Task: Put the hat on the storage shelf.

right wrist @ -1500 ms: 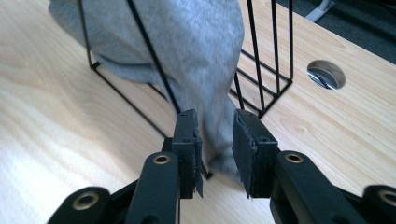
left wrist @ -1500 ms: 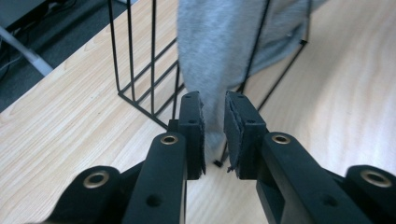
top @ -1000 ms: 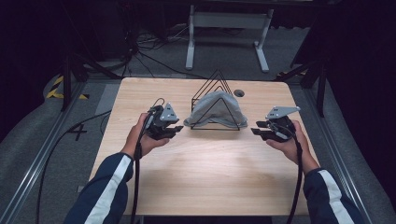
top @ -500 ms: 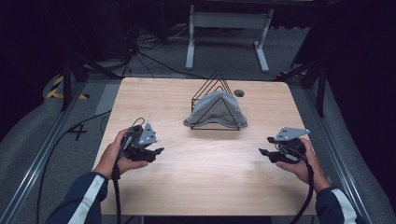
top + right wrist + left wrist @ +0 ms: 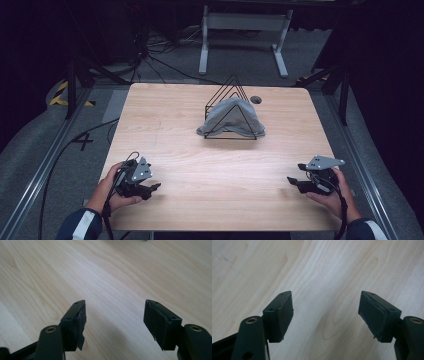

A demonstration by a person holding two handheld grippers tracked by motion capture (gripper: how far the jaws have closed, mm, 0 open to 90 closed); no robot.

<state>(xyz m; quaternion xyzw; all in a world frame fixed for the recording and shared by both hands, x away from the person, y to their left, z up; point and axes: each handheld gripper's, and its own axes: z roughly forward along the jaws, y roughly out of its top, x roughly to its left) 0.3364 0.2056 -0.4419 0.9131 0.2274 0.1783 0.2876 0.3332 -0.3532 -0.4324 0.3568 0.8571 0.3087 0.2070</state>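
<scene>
A grey cloth [image 5: 231,118] hangs draped over a black wire triangular rack [image 5: 231,92] at the back middle of the wooden table [image 5: 220,170]. My left gripper [image 5: 151,188] rests low near the front left corner, far from the rack. Its jaws have just been opening and stand apart over bare wood [image 5: 325,312], nothing between the pads [image 5: 284,315]. Low by the front right edge is my right gripper [image 5: 292,181], also well clear of the cloth. Its jaws have just been opening too, and only bare tabletop [image 5: 115,315] lies between them.
A small dark hole [image 5: 256,99] sits in the tabletop just right of the rack. A white stand [image 5: 245,22] and loose cables [image 5: 150,55] lie on the dark floor behind the table. Metal rails [image 5: 40,175] run along both sides.
Both hands have drawn back from beside the rack toward the table's front corners and sunk lower. Both grippers' jaws have spread apart, empty. The cloth stays draped on the rack.
</scene>
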